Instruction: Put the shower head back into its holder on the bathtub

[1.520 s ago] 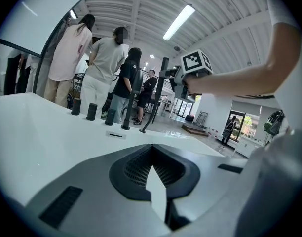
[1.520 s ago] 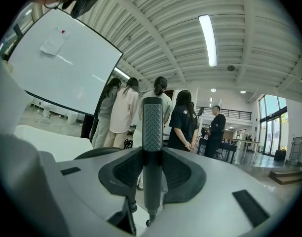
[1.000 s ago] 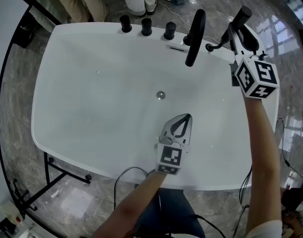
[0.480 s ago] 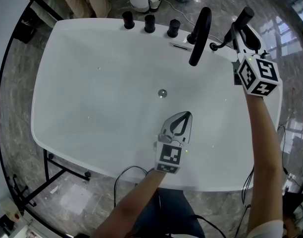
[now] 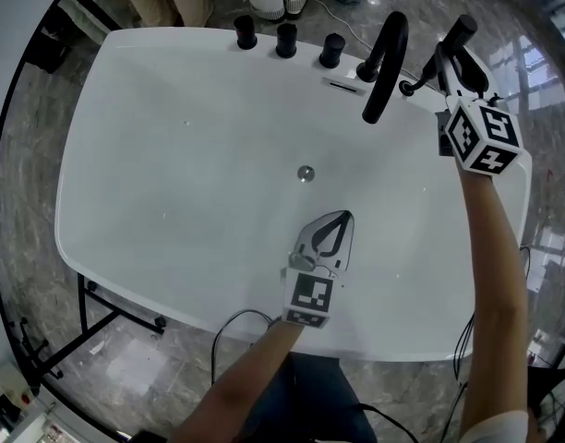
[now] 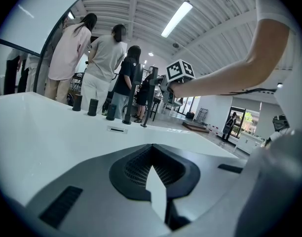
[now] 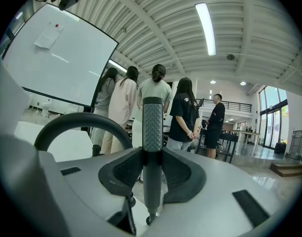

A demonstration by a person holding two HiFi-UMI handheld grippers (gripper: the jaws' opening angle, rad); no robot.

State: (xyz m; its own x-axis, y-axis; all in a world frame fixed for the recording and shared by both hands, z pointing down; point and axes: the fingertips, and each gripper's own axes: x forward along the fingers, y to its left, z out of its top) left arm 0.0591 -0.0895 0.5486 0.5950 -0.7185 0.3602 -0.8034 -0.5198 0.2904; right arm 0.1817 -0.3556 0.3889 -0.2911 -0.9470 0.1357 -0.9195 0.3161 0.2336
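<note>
Now, left gripper [image 5: 342,221]: jaws fully together, nothing between them; it hangs over the near part of the bathtub and points toward the far rim.
Bathtub [image 5: 126,81]: white, freestanding, on a grey marbled floor [image 5: 24,201]; the inside is bare save for the drain.
Drain [image 5: 306,173]: small round metal fitting, mid-basin, beyond the left gripper's tips and apart from them.
Right gripper [image 7: 152,154]: at the far right corner of the tub, over the rim; jaws stand wide and the ribbed pads [image 7: 126,169] press on the shower head from both sides.
Shower head [image 7: 152,127]: slim black stick type, dotted grey face toward the camera, held upright; top end stands above the jaws, lower end below them, just over the white rim. Seated in a holder or not: cannot tell.
Spout [image 5: 389,63]: black arched tube, just left of the right gripper, reaching over the basin.
Knobs [image 5: 285,40]: three black cylinders in a row on the far rim, left of the spout.
People [image 6: 104,58]: several standing beyond the far rim, backs turned.
</note>
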